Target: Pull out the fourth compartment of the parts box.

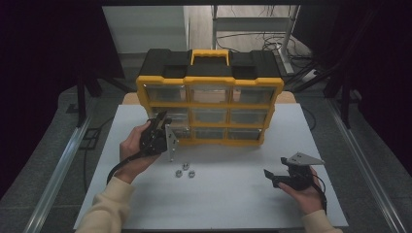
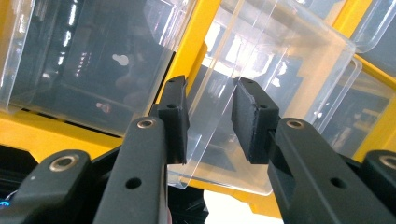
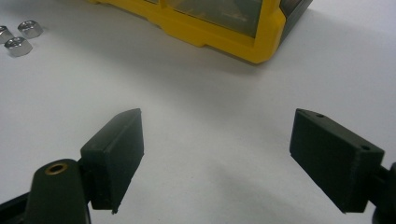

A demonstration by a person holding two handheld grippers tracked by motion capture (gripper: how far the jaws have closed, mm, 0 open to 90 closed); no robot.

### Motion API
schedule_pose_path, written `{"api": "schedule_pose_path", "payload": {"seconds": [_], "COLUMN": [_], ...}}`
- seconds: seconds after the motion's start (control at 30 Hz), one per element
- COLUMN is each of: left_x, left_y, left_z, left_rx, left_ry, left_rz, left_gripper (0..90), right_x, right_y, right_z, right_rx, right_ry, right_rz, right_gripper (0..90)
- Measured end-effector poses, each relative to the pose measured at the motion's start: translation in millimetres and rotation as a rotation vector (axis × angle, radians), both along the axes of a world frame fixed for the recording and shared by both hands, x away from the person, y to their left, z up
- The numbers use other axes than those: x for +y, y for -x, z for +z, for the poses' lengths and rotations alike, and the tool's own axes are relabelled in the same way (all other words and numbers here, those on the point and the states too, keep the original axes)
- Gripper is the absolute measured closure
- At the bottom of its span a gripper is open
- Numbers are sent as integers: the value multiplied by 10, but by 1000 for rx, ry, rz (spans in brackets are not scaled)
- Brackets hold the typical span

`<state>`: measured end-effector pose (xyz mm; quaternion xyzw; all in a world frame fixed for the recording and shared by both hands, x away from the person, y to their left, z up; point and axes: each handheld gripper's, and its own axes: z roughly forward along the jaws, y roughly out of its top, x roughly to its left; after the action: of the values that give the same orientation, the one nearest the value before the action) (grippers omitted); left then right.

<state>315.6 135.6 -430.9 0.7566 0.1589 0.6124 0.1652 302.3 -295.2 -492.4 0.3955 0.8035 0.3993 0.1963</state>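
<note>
organizer (image 1: 210, 80) on the table (image 1: 233, 204) | clear drawer (image 2: 261, 79) at its lower-left corner, partly pulled out | left gripper (image 2: 210, 121) jaws straddle the drawer's front lip, contact unclear, probably gripping | right gripper (image 3: 217, 158) wide open, empty, right of organizer | drawer light, thin, slippery, brittle: hold the lip squarely

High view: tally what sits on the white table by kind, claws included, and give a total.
Yellow and black drawer organiser: 1
Clear drawers in its front: 9, in three rows of three
Metal hex nuts: 3
Hand-held claws: 2, the left claw at a drawer in the left column, the right claw open over the table
Total: 15
</note>
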Motion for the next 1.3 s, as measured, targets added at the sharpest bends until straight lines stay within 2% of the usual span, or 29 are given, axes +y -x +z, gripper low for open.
{"api": "schedule_pose_path", "payload": {"seconds": [1.3], "left_x": [8], "left_y": [126], "left_z": [11], "left_rx": [8], "left_ry": [3], "left_rz": [-10], "left_gripper": [670], "right_x": [1], "right_y": [1], "right_z": [4], "right_rx": [-2], "right_ry": [0], "right_rz": [2], "right_gripper": [181]}}
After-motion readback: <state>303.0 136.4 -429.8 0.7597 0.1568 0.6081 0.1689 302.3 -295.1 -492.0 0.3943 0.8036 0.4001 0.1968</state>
